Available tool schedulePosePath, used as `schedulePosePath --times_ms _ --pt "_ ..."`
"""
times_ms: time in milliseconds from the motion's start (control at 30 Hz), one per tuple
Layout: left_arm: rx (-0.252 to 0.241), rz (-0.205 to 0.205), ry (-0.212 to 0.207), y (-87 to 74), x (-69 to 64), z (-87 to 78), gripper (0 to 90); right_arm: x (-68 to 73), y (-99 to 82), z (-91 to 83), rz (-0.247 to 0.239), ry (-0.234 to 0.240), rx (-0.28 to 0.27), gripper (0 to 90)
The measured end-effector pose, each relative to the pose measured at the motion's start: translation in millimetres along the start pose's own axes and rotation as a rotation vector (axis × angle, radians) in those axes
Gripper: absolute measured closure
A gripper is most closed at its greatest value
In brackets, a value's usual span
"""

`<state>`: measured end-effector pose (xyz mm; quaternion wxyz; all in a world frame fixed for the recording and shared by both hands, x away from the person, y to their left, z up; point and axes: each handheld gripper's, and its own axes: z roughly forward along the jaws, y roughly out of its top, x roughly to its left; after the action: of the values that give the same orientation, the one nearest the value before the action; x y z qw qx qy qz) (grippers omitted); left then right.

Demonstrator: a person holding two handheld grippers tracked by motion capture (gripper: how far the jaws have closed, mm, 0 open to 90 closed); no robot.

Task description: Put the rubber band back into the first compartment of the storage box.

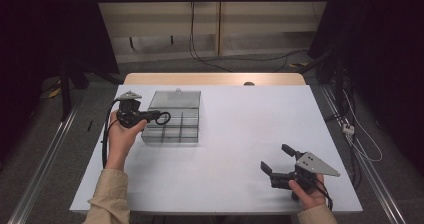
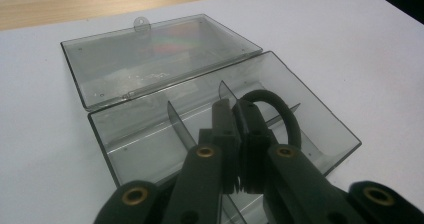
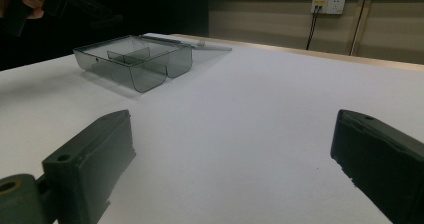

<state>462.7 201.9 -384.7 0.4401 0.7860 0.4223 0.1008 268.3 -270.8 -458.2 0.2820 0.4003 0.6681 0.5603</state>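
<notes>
A: Near edge first. What do I have at the right side?

B: My right gripper [image 1: 278, 160] sits low over the bare white table [image 1: 240, 134], near the front right corner. Its 2 jaws stand wide apart with nothing between them. The right hand [image 1: 307, 193] grips it from below.

A: And the left?

B: My left gripper [image 2: 239, 134] is farther in, at the left side of the table, held by the left hand [image 1: 120, 134]. Its 2 jaws are pressed together on a black ring [image 2: 277, 114], which sticks out past the tips.

A: Where is the ring relative to the box?

B: It hangs over the clear divided box [image 1: 172, 125], above the compartments on the side nearest the left hand. I cannot tell whether it touches a divider. The lid [image 2: 155, 56] lies open flat behind the box, toward the far edge.
</notes>
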Motion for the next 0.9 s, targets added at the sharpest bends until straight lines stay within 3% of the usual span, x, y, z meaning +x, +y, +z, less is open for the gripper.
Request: schedulePosePath --times_ms 900 --pt "0.008 -0.011 0.054 -1.9 15.7 10.5 88.2 -0.2 -0.7 0.9 0.007 0.003 0.001 3.0"
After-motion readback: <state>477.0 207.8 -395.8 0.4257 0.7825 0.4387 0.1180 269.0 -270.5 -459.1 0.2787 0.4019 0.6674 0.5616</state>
